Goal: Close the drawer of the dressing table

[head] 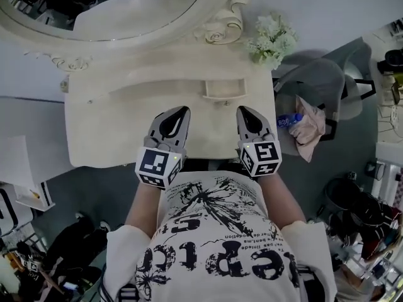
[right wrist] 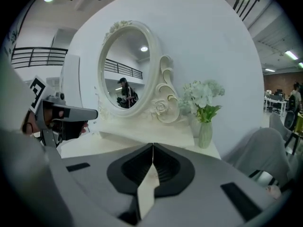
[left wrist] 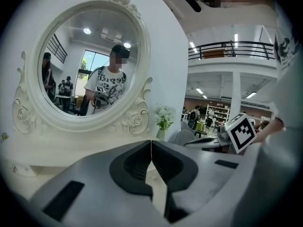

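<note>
The cream dressing table (head: 113, 131) carries a raised back shelf, and a small drawer (head: 223, 90) juts out of that shelf's front. Both grippers hover over the tabletop near its front edge, short of the drawer. My left gripper (head: 183, 111) points toward the shelf just left of the drawer, and my right gripper (head: 242, 110) just right of it. In the left gripper view the jaws (left wrist: 151, 145) meet in a thin line with nothing between them. The right gripper's jaws (right wrist: 153, 148) are likewise shut and empty. The drawer itself is hidden in both gripper views.
An oval mirror (head: 107, 8) in a carved frame stands at the back of the table. A vase of white flowers (head: 272, 39) sits at the back right corner. A grey chair (head: 324, 83) holding a cloth and a bottle (head: 289, 121) stands right of the table.
</note>
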The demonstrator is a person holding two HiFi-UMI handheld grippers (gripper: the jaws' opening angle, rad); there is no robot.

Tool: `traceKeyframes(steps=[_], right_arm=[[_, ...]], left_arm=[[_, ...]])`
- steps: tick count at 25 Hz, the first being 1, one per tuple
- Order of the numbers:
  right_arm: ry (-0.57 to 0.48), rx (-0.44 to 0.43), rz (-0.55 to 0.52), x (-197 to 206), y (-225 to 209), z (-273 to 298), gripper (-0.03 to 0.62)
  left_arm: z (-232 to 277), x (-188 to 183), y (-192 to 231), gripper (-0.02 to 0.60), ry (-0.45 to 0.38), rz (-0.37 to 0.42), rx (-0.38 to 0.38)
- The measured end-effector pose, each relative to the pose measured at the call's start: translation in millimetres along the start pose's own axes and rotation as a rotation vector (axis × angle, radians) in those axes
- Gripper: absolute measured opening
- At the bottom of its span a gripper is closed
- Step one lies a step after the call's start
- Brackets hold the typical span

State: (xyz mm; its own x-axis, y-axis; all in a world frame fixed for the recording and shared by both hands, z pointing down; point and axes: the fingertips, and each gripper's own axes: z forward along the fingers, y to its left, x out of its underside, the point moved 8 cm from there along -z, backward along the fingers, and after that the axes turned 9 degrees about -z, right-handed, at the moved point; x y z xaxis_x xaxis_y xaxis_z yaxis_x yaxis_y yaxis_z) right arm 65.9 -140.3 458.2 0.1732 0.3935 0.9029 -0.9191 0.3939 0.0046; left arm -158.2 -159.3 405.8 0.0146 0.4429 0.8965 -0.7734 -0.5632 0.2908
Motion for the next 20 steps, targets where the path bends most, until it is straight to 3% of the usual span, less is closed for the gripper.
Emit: traceKeyframes(steps=[10,13,20], right_arm=[[0.212,0.034,0.074,61,10,49,0.023],[0.250,0.028,0.157,74,9,58,0.117],[0.299,0.036,0.170,83,10,83,0.124]], left_arm=[[10,36,30,0.020,0.051,-0.041,0.051],[11,46,37,0.020,0.079,-0.055,0.037],[16,57,54,0.020,0.100,-0.065,0.017]])
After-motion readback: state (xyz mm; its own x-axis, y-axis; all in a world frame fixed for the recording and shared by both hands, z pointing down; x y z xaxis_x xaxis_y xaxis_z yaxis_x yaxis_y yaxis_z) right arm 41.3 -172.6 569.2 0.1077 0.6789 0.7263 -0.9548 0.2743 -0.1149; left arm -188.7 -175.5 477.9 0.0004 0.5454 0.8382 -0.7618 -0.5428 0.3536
